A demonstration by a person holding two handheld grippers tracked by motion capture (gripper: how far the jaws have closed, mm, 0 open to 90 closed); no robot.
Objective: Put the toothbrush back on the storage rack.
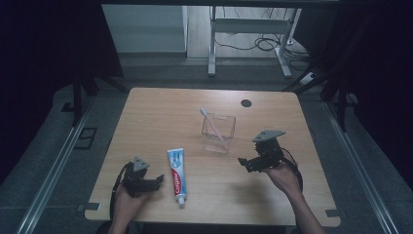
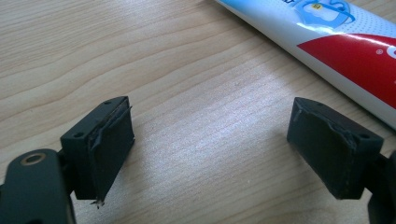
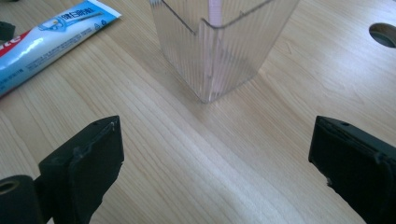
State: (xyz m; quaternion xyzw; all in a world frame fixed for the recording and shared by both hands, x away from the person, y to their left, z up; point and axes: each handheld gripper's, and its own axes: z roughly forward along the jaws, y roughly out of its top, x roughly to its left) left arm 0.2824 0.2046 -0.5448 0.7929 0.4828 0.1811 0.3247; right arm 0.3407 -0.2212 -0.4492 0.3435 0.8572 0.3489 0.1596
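on the wooden bench [image 1: 160, 109], which carries everything here, the things lie within easy reach of the person's two hands. the clear ribbed holder [image 1: 218, 132] stands upright near the middle, a pale toothbrush [image 1: 212, 124] leaning inside it with its head poking out over the far-left rim; the open top probably stands ready to take more. nearer the person, the toothpaste tube [image 1: 177, 176] lies flat, cap toward the front edge, just beside the left tool [image 1: 158, 181]. that tool sits low with its jaws spread wide and nothing between them, aimed toward the tube's side, seemingly lined up for a grab. the right tool [image 1: 242, 162] is likewise released and empty, held off the holder's near-right corner, perhaps to steady it. a small dark hole [image 1: 246, 103] marks the far side.
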